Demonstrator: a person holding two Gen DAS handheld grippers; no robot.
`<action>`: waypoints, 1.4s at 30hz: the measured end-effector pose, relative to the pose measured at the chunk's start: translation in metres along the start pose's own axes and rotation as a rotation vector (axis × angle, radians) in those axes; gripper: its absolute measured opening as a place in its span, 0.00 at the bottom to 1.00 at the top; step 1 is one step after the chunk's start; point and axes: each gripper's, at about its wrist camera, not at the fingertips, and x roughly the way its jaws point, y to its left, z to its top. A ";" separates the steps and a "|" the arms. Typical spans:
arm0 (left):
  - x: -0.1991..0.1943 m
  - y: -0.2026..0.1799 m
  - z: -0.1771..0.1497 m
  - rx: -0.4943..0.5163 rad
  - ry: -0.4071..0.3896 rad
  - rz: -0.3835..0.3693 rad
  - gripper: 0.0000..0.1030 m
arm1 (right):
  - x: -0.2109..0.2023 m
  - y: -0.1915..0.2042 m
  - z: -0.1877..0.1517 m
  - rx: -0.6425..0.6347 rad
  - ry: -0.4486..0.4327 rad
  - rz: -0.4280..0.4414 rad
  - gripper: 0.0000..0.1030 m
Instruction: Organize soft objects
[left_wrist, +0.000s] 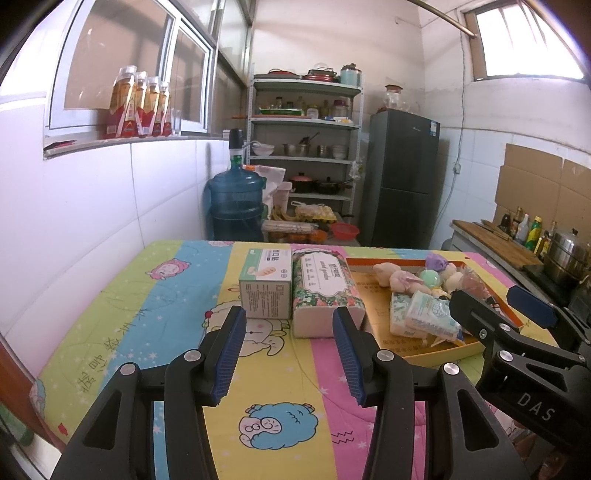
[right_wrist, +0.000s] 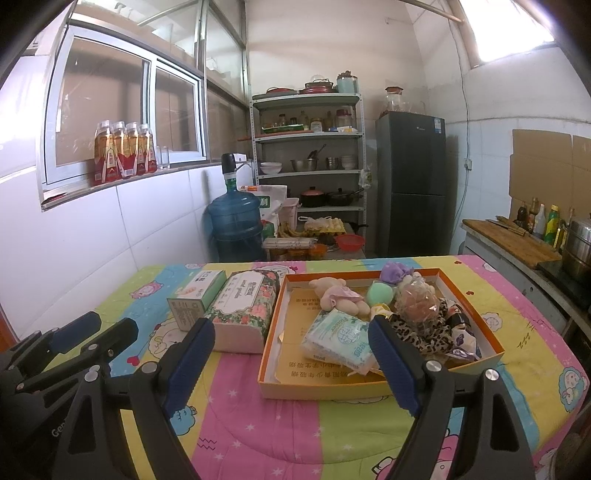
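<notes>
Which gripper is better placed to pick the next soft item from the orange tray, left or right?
Probably the right gripper: it is open and faces the tray, with the tissue pack just ahead. The left gripper, also open, faces the boxes beside it.

Low in the frame, the left tool (left_wrist: 288, 354) hangs spread wide and empty over the cartoon-printed quilted tabletop (left_wrist: 147, 306). Centre frame, a white and green cardboard box (left_wrist: 265, 282) stands touching a floral-wrapped tissue pack (left_wrist: 325, 291). At right, the right tool (left_wrist: 502, 306) overlaps an orange-rimmed shallow cardboard tray (left_wrist: 380, 266) of plush toys (left_wrist: 397, 278).
</notes>
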 end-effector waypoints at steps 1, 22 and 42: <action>0.000 0.000 0.000 0.000 0.000 0.000 0.49 | 0.000 0.000 0.000 0.000 0.000 -0.001 0.82; 0.001 0.001 0.000 0.001 0.002 -0.001 0.49 | 0.003 0.003 -0.005 0.000 0.005 0.006 0.82; 0.000 0.000 -0.002 0.000 0.005 0.000 0.49 | 0.004 0.003 -0.006 0.003 0.008 0.010 0.82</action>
